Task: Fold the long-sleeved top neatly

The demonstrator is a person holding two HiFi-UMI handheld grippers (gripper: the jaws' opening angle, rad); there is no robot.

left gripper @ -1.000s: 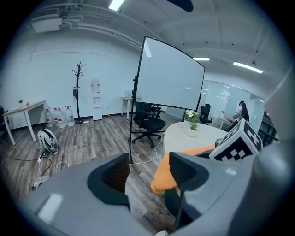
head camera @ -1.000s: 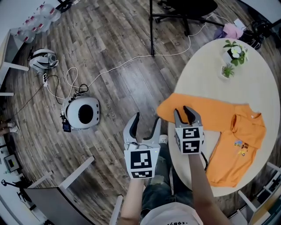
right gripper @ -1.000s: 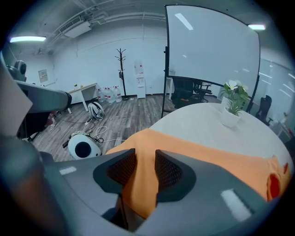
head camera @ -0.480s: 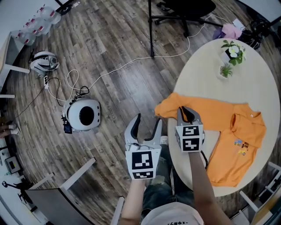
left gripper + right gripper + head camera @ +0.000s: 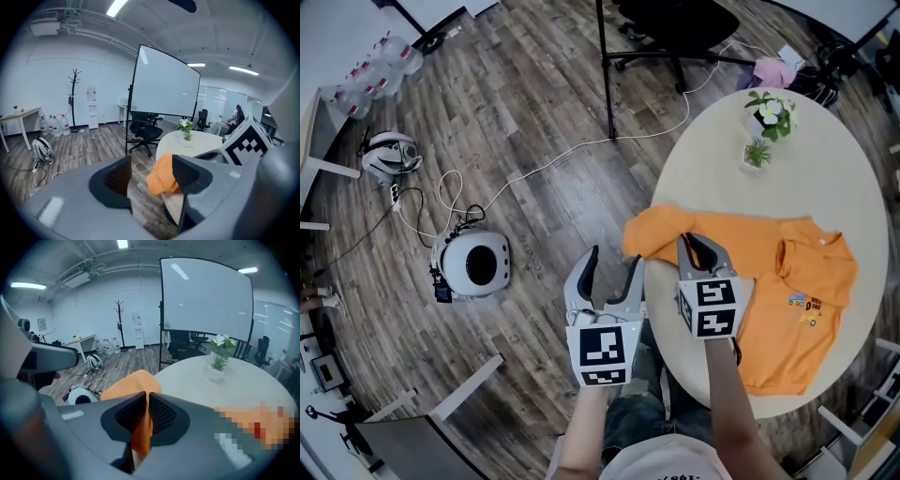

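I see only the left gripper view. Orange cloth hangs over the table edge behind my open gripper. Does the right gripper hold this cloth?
Observer: Yes. The right gripper has just been closing and is now shut on the orange top, with a fold of it pinched between its pads.
Operator: Is my left gripper above the table?
Observer: No. In the head view the left gripper is over the wooden floor, beside the table.
Operator: How does the rest of the top lie?
Observer: Its body lies flat on the table, front side up, with a small print showing.
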